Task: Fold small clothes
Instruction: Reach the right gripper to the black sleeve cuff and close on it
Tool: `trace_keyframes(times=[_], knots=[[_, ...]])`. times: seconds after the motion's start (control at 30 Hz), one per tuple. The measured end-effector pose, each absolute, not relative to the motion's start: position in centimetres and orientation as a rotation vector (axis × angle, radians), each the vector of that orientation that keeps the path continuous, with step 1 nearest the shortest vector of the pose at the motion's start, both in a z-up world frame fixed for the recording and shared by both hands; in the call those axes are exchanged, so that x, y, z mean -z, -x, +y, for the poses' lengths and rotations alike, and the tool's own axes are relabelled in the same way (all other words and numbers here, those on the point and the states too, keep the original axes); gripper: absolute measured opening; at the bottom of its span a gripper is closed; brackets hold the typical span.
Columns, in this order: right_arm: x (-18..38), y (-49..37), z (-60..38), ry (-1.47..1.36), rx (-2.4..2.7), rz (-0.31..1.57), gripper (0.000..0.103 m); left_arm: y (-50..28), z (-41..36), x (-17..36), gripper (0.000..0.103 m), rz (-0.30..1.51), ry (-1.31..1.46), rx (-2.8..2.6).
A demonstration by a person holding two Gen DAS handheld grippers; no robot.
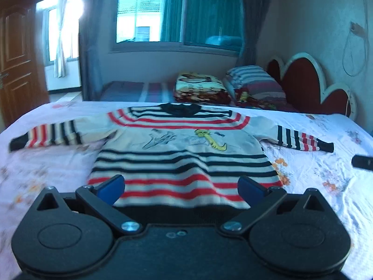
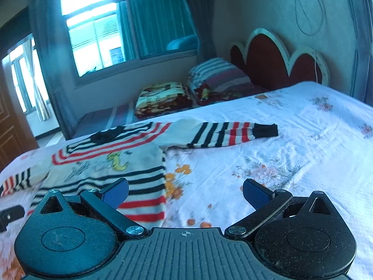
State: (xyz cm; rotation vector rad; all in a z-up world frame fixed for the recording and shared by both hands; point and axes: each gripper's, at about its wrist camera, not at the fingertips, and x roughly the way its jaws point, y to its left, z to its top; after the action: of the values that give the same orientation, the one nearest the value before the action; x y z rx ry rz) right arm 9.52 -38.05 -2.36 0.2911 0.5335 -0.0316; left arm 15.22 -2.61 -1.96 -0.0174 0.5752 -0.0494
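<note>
A small striped sweater (image 1: 181, 149) is spread flat and face up on the floral bedsheet (image 1: 326, 175), both sleeves stretched out to the sides, collar toward the far edge. No fold is seen in it yet, so the task is judged to be at its very start — the approach before the first grasp.

The left gripper (image 1: 180, 186) is held wide open over the sweater's hem, nothing caught between its blue pads (image 1: 114, 185). The right gripper (image 2: 185, 192) is likewise spread wide and empty, set just beside the hem's right corner, with one pad over the striped edge and the other over bare sheet.

A sleeve or side edge will probably need to be pinched first and carried across the body; for that, a pad would have to be slid under the knit without the sheet being gathered too.

The hem itself is hidden behind the left gripper's body, so contact with it cannot be judged. The left sleeve's cuff (image 1: 17, 143) is blurred — and only a dark sliver of each gripper shows in the other's view.
</note>
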Motion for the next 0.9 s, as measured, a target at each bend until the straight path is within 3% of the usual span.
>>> trace_keyframes(times=[0.1, 0.13, 0.17, 0.2, 0.57, 0.9], knots=[[3.2, -13.1, -40.7, -0.33, 0.064, 0.535, 0.102, -18.5, -3.0, 2.9, 0.098, 0.578, 0.002, 0.044], [3.5, -14.2, -41.4, -0.334, 0.077, 0.534, 0.088, -19.6, -3.2, 3.3, 0.098, 0.583, -0.008, 0.042], [3.9, -15.4, -42.1, -0.339, 0.091, 0.536, 0.057, -20.8, -3.4, 3.6, 0.096, 0.59, -0.023, 0.035], [4.4, -16.7, -43.0, -0.346, 0.109, 0.546, 0.051, -21.9, -3.4, 3.9, 0.095, 0.584, -0.033, 0.019], [12.5, -29.9, -55.7, -0.722, 0.254, 0.579, 0.051, -32.2, -3.2, 7.5, 0.097, 0.649, -0.061, -0.037], [17.1, -33.9, -60.7, -0.986, 0.314, 0.576, 0.05, -36.0, -3.3, 10.6, 0.099, 0.731, -0.077, -0.052]])
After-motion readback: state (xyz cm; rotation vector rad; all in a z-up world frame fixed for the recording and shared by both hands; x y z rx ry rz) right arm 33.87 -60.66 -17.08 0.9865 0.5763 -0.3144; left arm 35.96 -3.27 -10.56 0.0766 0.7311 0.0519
